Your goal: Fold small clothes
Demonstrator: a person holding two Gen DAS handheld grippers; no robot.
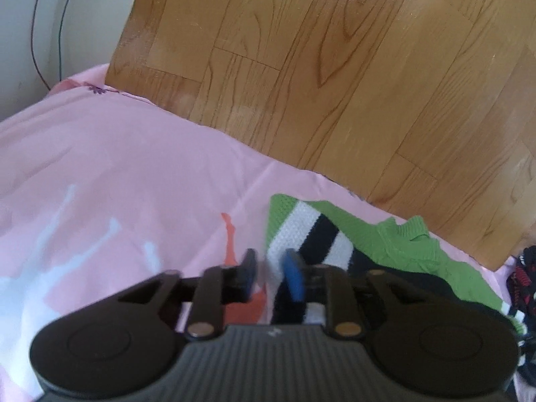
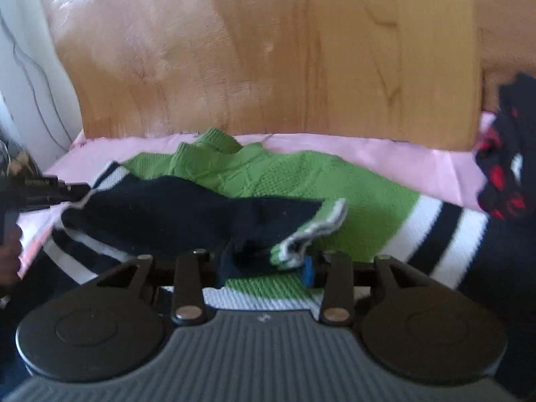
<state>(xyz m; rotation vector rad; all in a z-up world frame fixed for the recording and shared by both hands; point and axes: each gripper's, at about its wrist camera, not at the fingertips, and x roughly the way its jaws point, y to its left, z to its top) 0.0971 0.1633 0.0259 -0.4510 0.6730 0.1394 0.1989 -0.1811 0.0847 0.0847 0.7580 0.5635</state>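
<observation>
The little sweater [image 2: 301,181] lay on the pink sheet [image 1: 134,154], w/ the wood floor [image 1: 335,67] just past the sheet's far edge. It was green up top, then white & black stripes, then dark navy. A sleeve w/ a green-and-white cuff [image 2: 311,234] was folded across the sweater's middle.

The left gripper [image 1: 269,266] pointed down at a slant over the sweater's left side, right where the striped part met the pink sheet. Its two tongs stood a bit apart. White knit showed in the gap, but the pic was blurry, so I couldn't tell if the pads pinched it.

The right gripper [image 2: 264,264] also pointed down at a slant, low over the sweater's near edge. Its tongs were partly apart. The sleeve's cuff lay between them, close to the blue pad [image 2: 310,269], but the tongs didn't look pressed on it.

In the right wrist view the left gripper reached in at the sweater's left edge, w/ a bit of a hand below it.

A black & red cloth [image 2: 502,160] sat just right of the sweater.
</observation>
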